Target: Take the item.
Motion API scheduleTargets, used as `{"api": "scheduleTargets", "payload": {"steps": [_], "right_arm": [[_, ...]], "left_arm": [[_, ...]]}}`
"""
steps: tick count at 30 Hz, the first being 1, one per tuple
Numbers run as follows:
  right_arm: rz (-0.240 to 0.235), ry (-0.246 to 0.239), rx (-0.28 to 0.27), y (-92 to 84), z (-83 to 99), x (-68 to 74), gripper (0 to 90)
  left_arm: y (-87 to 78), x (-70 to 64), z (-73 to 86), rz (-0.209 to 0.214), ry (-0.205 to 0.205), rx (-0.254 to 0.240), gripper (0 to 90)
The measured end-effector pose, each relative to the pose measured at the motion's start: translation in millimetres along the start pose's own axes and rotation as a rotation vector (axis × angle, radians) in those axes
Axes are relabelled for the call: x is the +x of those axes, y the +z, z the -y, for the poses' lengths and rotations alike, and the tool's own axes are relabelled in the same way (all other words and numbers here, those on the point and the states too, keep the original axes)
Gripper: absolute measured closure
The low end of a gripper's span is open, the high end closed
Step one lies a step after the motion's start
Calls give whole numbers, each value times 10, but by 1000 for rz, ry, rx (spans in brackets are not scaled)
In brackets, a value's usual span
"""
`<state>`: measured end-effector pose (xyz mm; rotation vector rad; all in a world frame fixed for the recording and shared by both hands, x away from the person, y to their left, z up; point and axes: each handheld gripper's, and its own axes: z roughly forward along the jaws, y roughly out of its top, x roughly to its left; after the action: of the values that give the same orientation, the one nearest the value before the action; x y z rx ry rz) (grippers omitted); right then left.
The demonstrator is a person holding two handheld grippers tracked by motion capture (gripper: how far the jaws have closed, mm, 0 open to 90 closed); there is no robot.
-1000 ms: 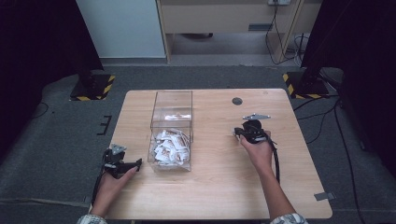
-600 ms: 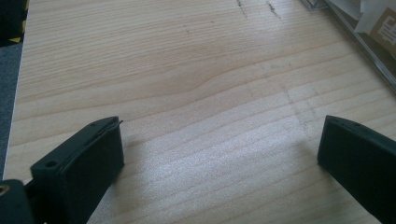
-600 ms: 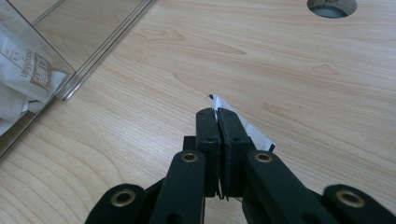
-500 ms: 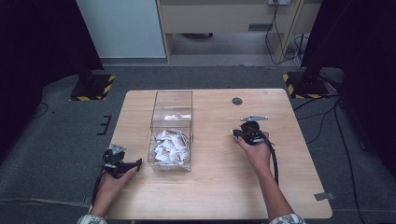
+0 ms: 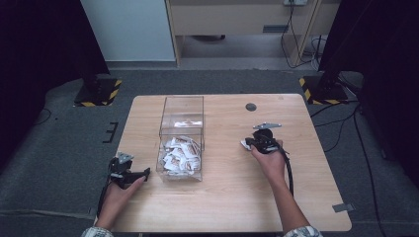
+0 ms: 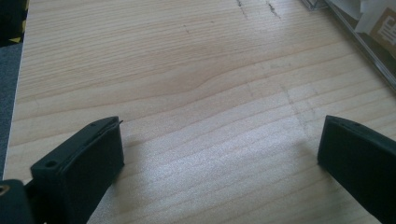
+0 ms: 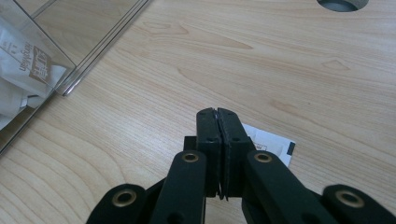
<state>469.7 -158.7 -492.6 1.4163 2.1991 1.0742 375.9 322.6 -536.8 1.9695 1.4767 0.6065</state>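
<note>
A clear plastic box (image 5: 181, 106) stands on the wooden table left of centre, with several white sachets (image 5: 180, 154) piled at its near end. My right gripper (image 5: 249, 143) rests on the table right of the box, pointing towards it. Its jaws are pressed together (image 7: 217, 112) and nothing shows between the pads. One white sachet (image 7: 271, 144) lies flat on the wood beneath and just right of those jaws. My left gripper (image 5: 144, 173) lies near the table's front left corner, jaws wide apart (image 6: 219, 149) over bare wood.
A dark round grommet hole (image 5: 251, 106) sits in the table top behind the right gripper. The box's corner (image 6: 359, 42) shows at the top right of the left gripper view. Black stands with yellow-black bases (image 5: 97, 94) flank the table on the grey floor.
</note>
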Motion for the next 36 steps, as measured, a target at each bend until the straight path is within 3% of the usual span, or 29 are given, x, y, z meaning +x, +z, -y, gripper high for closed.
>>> {"api": "scheduleTargets", "payload": {"steps": [21, 31, 36], "right_arm": [[-8, -8, -20, -110, -83, 43, 753], [-13, -3, -26, -162, -123, 88, 618], [-19, -9, -23, -188, -130, 120, 472]], "left_arm": [[0, 0, 0, 0, 0, 0, 0], [0, -1, 0, 0, -2, 0, 0], [0, -1, 0, 0, -2, 0, 0]]}}
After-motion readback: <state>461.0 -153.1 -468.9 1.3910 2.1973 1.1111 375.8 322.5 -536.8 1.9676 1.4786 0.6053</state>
